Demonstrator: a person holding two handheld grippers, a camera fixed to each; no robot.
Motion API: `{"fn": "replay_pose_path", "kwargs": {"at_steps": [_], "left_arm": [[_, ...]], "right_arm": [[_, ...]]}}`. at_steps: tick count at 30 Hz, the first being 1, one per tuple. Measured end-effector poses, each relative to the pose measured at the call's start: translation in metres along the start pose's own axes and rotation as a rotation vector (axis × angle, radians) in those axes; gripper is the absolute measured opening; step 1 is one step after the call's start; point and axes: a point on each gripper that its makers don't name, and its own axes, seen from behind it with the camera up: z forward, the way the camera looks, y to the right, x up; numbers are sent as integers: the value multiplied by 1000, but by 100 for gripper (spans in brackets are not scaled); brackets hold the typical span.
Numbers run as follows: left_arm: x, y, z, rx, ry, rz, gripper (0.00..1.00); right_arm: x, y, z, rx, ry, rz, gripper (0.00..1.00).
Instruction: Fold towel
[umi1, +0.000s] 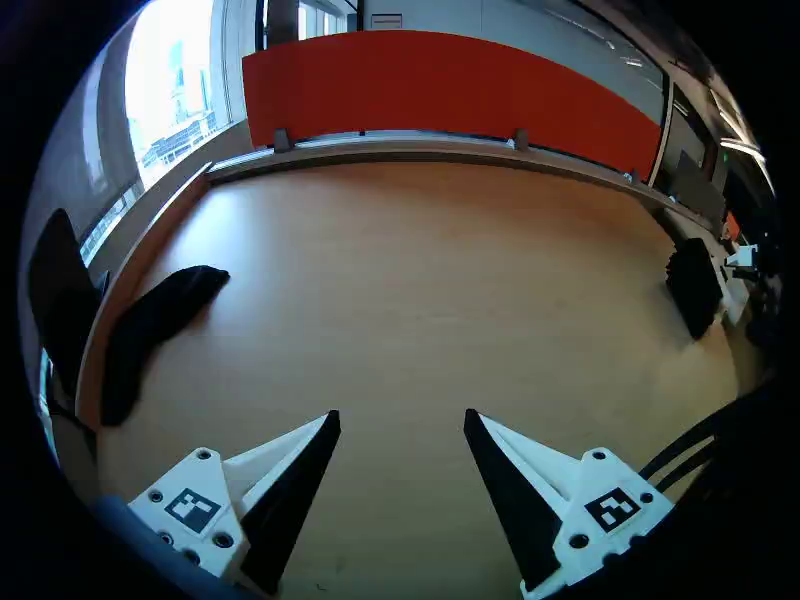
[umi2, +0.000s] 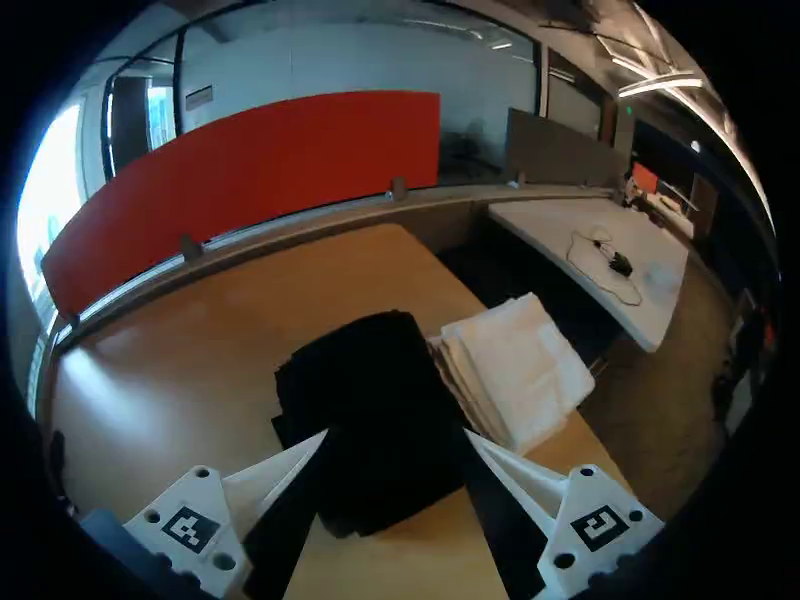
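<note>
In the left gripper view we find the left gripper wide apart and empty above the wooden surface. A dark towel lies crumpled near the surface's edge, well apart from the gripper. In the right gripper view the right gripper is likewise wide, holding nothing, and poised at a black pile of folded cloth, with a white pile just beside it. We judge the crumpled towel's folding not yet begun.

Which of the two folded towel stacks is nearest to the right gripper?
The black stack: its near edge shows between the open fingers of the right gripper. The white stack sits beside it, farther off to one side.
</note>
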Motion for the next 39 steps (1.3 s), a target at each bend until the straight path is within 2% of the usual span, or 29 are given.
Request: {"fn": "replay_pose_path", "kwargs": {"at_steps": [6,19,26,39], "left_arm": [[3,1,0,0,4,3,92],[8,-2,-2,5,17,-1,92],[12,-6,-5,12,31,-9,92],[19,-12,-12,22,62,-31,92]], "right_arm": [[9,-7,-6,-11,88,-35,84],[26,-17,-22,-16,251,-48,85],[36,-26,-32,-1,338,-60,96],[64,-28,-58,-7,525,-52,100]]}}
